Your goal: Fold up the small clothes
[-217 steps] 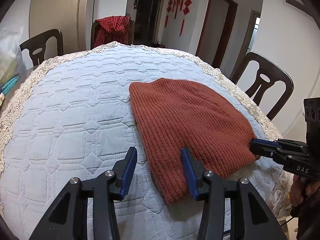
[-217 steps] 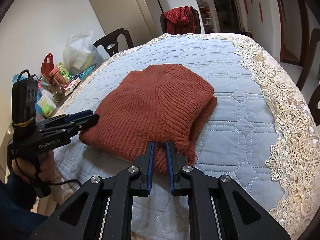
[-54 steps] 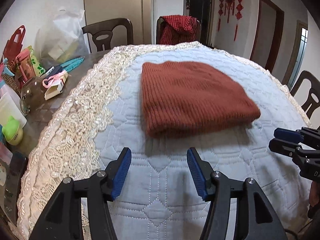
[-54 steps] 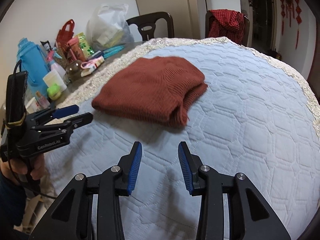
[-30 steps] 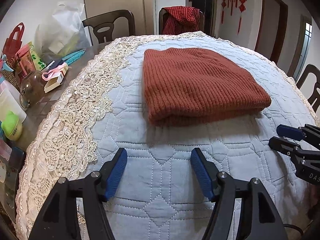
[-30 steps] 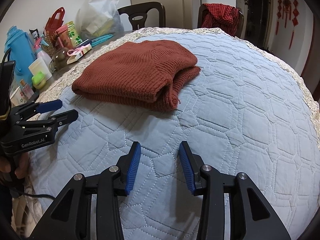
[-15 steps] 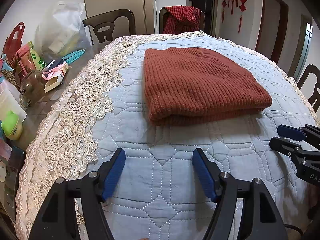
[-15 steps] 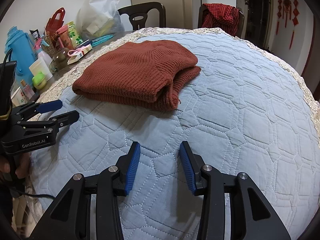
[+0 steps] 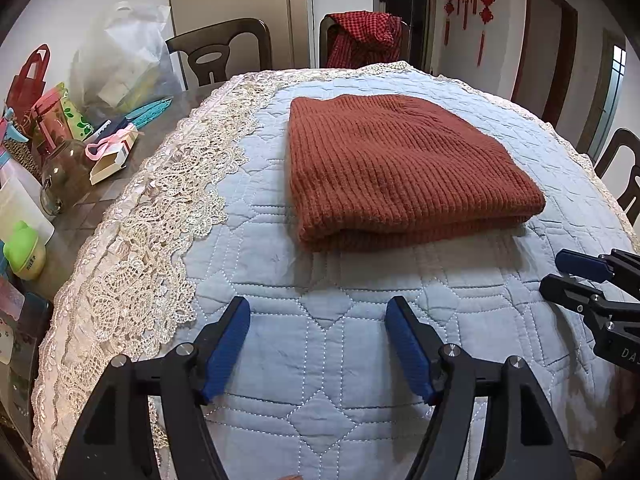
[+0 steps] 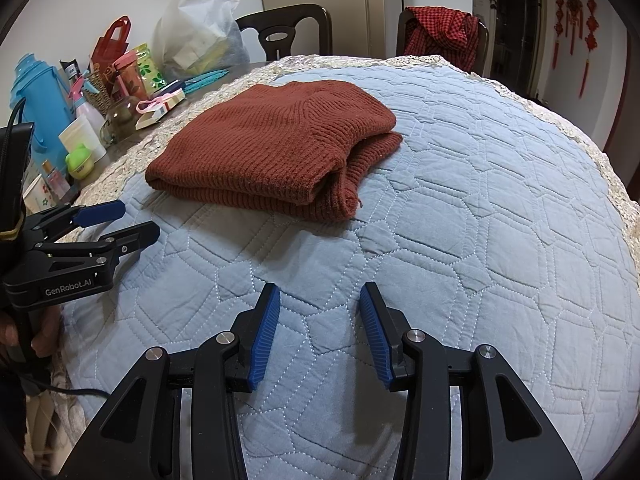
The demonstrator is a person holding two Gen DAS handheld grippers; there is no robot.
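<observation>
A rust-brown knitted garment (image 9: 400, 176) lies folded in a thick rectangle on the light blue quilted table cover (image 9: 320, 360); it also shows in the right wrist view (image 10: 272, 148). My left gripper (image 9: 318, 308) is open and empty, over the cover short of the garment's near edge. It also appears in the right wrist view (image 10: 136, 222). My right gripper (image 10: 320, 296) is open and empty, over the cover in front of the garment; it shows at the right edge of the left wrist view (image 9: 560, 270).
Lace trim (image 9: 152, 240) borders the cover. Left of it stand a glass jar (image 9: 64, 176), a green bottle (image 9: 26, 252), a blue flask (image 10: 36, 96), bags (image 10: 200, 24) and small boxes. Chairs (image 9: 224, 48) ring the table, one draped with red checked cloth (image 9: 368, 36).
Both grippers let go of the garment and pulled back toward the near edge. In the last second they barely moved; the garment lies still.
</observation>
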